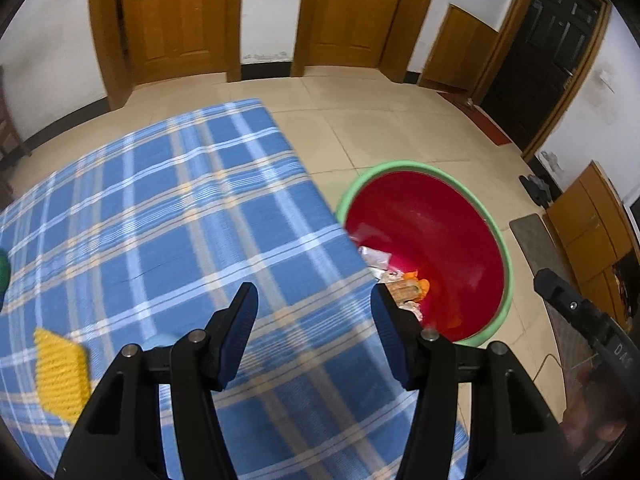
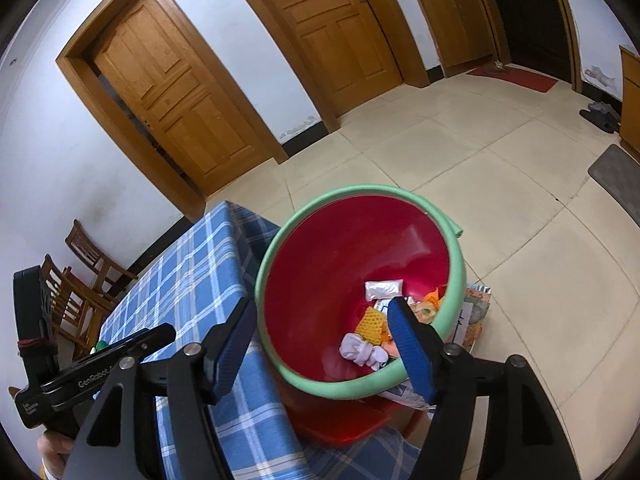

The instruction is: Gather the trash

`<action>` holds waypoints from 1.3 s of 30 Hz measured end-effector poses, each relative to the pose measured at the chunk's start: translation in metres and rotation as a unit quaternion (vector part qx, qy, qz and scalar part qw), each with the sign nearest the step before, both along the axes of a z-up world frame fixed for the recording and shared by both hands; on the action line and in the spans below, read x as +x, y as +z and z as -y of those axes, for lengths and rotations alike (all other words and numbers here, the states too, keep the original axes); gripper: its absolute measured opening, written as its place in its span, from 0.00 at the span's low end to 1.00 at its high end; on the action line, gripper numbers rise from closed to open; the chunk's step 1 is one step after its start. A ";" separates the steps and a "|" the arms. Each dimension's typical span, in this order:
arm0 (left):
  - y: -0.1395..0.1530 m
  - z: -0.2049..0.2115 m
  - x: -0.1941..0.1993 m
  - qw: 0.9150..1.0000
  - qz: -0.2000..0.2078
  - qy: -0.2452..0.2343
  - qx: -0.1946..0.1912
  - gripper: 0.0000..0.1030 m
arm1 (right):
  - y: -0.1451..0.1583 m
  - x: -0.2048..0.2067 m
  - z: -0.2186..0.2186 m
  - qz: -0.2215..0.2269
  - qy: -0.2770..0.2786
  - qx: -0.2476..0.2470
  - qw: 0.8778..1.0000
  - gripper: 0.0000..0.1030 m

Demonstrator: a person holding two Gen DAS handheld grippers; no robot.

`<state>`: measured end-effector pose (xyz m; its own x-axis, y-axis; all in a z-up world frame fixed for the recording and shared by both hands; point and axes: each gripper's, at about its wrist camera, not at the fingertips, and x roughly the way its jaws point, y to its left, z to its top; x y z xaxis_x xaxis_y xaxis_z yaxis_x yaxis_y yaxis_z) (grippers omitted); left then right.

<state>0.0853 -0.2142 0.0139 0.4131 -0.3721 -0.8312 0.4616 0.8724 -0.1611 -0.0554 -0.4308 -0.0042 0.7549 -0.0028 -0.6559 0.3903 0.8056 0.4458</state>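
Only the right wrist view shows a white wrapper point(image 2: 383, 289).

The desk wears a woven cloth point(image 1: 168, 216), blue plaid and matt. The bin point(image 2: 320, 280) looks like glossy red plastic, with a smooth pale-green rim point(image 2: 344, 390) that looks like foam tube. Inside lie a crinkled silvery packet point(image 2: 382, 290), yellow mesh point(image 2: 370, 322) and soft white cloth point(image 2: 362, 350). A yellow knitted pad point(image 1: 60, 372) looks rough. The doors point(image 2: 180, 92) are varnished wood, and the floor point(image 1: 400, 120) is smooth tile.
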 end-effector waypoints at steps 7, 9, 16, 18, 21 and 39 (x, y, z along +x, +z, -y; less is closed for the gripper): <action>0.001 -0.040 -0.004 0.999 0.003 0.036 0.004 0.57 | 0.005 0.004 -0.019 0.001 0.020 -0.004 1.000 0.69; 0.000 -0.052 -0.005 0.999 0.003 0.048 0.004 0.57 | 0.006 0.006 -0.025 0.001 0.026 -0.004 1.000 0.70; -0.002 -0.096 -0.008 0.996 -0.001 0.093 -0.001 0.57 | 0.007 0.009 -0.040 -0.001 0.043 -0.007 0.999 0.70; -0.003 -0.109 -0.010 0.994 -0.003 0.109 -0.004 0.57 | 0.007 0.011 -0.044 -0.002 0.046 -0.008 0.999 0.70; -0.004 -0.127 -0.012 0.991 -0.010 0.135 -0.011 0.58 | 0.007 0.013 -0.049 -0.003 0.052 -0.009 0.999 0.70; -0.038 -0.208 -0.014 0.957 -0.068 0.282 -0.028 0.58 | -0.001 0.019 -0.062 -0.011 0.066 -0.007 0.998 0.71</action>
